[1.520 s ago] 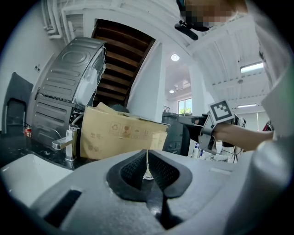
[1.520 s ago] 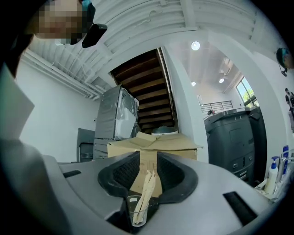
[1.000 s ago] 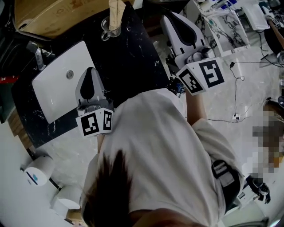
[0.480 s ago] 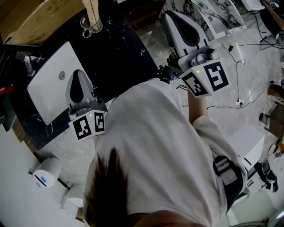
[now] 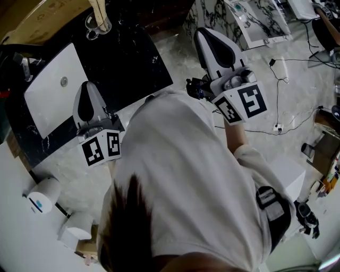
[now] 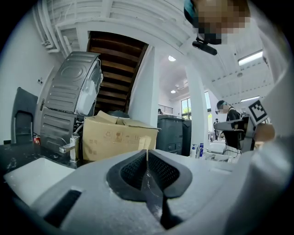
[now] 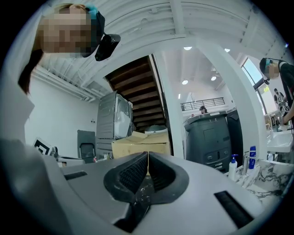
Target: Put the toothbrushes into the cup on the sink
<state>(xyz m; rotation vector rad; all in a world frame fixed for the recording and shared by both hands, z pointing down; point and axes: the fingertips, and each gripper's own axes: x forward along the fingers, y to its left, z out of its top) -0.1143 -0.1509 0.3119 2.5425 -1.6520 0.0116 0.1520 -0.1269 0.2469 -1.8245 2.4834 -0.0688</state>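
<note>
The left gripper (image 5: 87,85) is shut tight with nothing in it, over the near side of the sink (image 5: 42,101). The right gripper (image 5: 204,33) is shut tight and empty too, out past the right edge of the counter (image 5: 133,58). The cup (image 5: 95,27) stands at the counter's far edge, with a tan thing (image 5: 98,9) in it.

head view looks steeply down onto the sink (image 5: 50,98); both gripper views face level along their jaws (sharing the cardboard box (image 6: 117,137)).
</note>
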